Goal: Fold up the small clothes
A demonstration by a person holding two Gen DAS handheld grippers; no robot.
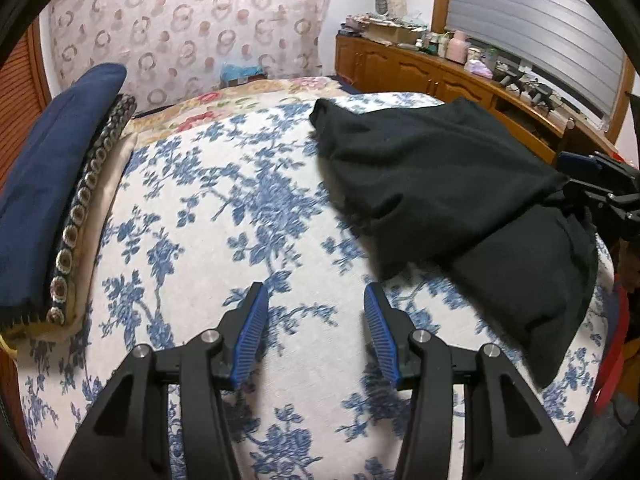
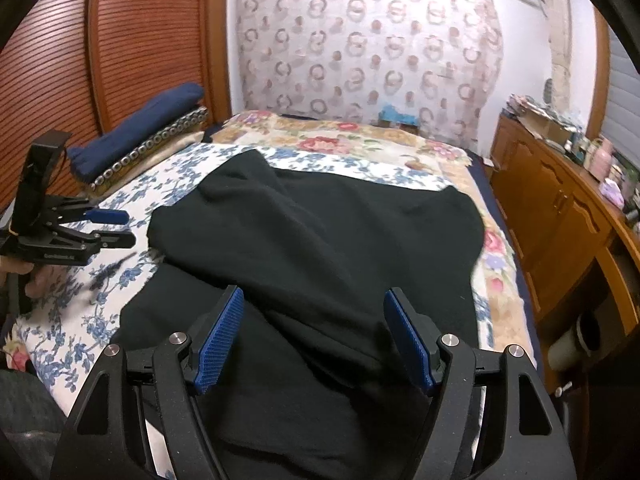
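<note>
A black garment lies rumpled on the blue-flowered bed sheet, with one layer folded over another. My right gripper hangs open just above the garment's near part; its blue pads stand wide apart and pinch nothing. In the left wrist view the garment lies to the right. There my left gripper is open over the bare sheet, to the left of the garment, with nothing between its fingers. The right wrist view has the left gripper at the left edge, held by a hand.
A navy pillow on a patterned cushion lies along the bed's left side by a louvered wooden door. A wooden cabinet with clutter on top runs along the right. A flowered blanket covers the far bed, with a patterned curtain behind it.
</note>
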